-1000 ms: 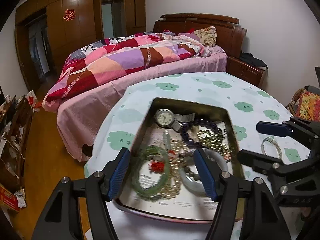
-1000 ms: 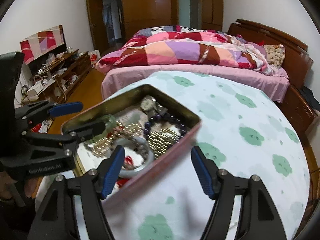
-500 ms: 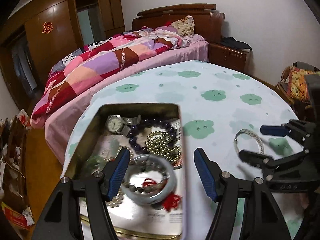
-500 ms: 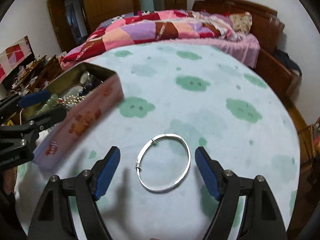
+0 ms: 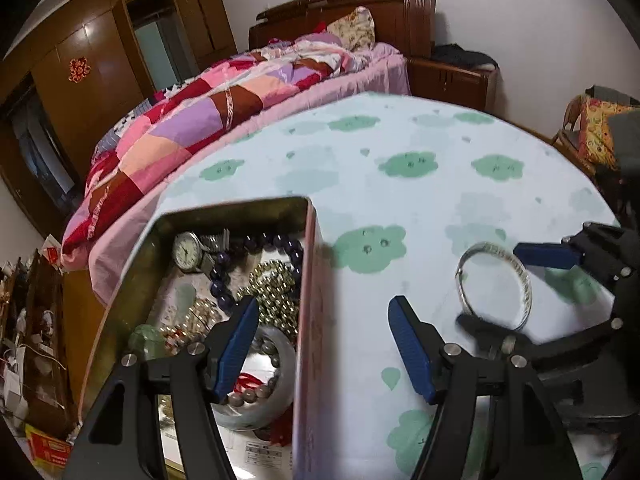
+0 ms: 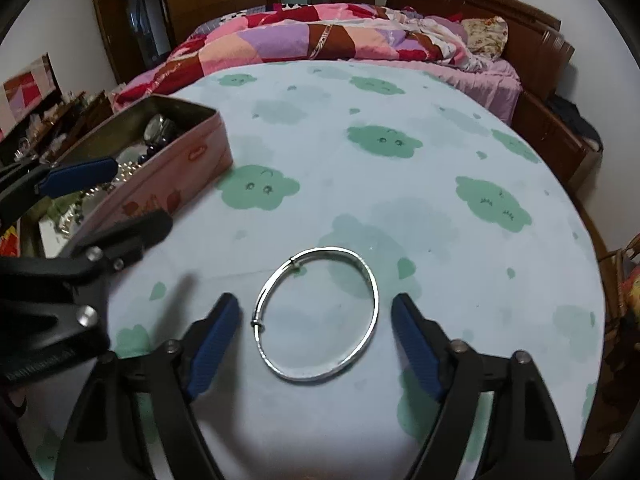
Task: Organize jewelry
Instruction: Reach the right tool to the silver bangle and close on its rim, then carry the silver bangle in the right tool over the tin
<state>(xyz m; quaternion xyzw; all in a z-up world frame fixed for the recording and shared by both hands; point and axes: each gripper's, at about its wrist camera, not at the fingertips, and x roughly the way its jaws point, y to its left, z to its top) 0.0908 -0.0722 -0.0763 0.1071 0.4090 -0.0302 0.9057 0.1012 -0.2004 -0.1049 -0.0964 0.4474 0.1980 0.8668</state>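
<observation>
Right gripper (image 6: 316, 344) now straddles silver bangle (image 6: 316, 314) on desk (image 6: 400, 200), fingers closing, not touching; left gripper (image 5: 320, 348) wide, empty, over tin (image 5: 308, 280) wall.

bed (image 6: 360, 40): patchwork quilt (image 5: 208, 120) | wardrobe (image 5: 100, 68): brown wood | nightstand (image 5: 452, 80): beside bed

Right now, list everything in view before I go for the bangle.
silver bangle: one, silver, flat on the tablecloth between the right gripper's fingers, untouched
tin box: one, pink, left on the table, open
wristwatch: one, silver, far end of the tin
bead bracelets: several, purple, gold, pearl, heaped in the tin
jade bangle: one, pale, near end of the tin
tablecloth: one, light blue, green clouds
bed: one, patchwork quilt, behind
left gripper: open, straddling the tin's wall
right gripper: open
</observation>
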